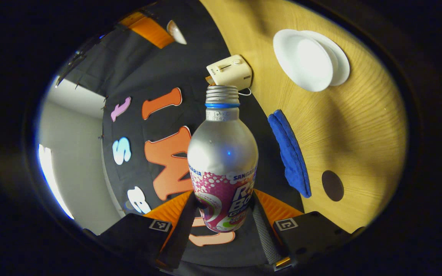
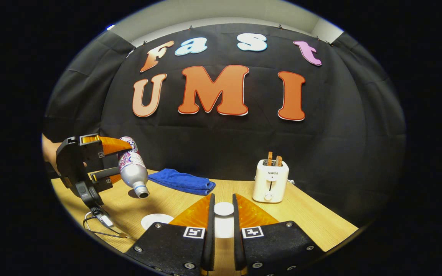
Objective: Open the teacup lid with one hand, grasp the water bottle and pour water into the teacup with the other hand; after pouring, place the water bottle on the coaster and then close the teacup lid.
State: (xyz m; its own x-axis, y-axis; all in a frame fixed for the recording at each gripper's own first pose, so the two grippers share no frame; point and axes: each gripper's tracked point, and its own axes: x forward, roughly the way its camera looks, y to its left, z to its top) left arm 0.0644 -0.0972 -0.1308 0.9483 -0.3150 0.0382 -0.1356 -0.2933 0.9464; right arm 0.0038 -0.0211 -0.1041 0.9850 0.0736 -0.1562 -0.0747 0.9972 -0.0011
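A silver water bottle [image 1: 223, 153] with a pink label and no cap sits between the fingers of my left gripper [image 1: 224, 203], which is shut on its lower body. From the right gripper view, that left gripper [image 2: 115, 161] holds the bottle [image 2: 132, 170] tilted, mouth down and to the right, above the table. The white teacup [image 1: 307, 63] on its saucer lies beyond the bottle's mouth; in the right gripper view a white round edge of the teacup [image 2: 155, 220] peeks out beside a finger. My right gripper [image 2: 223, 201] is shut on the white teacup lid [image 2: 224, 209]. A dark round coaster [image 1: 332, 186] lies on the wooden table [image 1: 359, 126].
A folded blue cloth [image 2: 182, 181] lies at the back of the table by the wall. A cream toaster [image 2: 270, 180] with two slices of toast stands to the right. A cable [image 2: 98, 222] trails near the table's left front edge.
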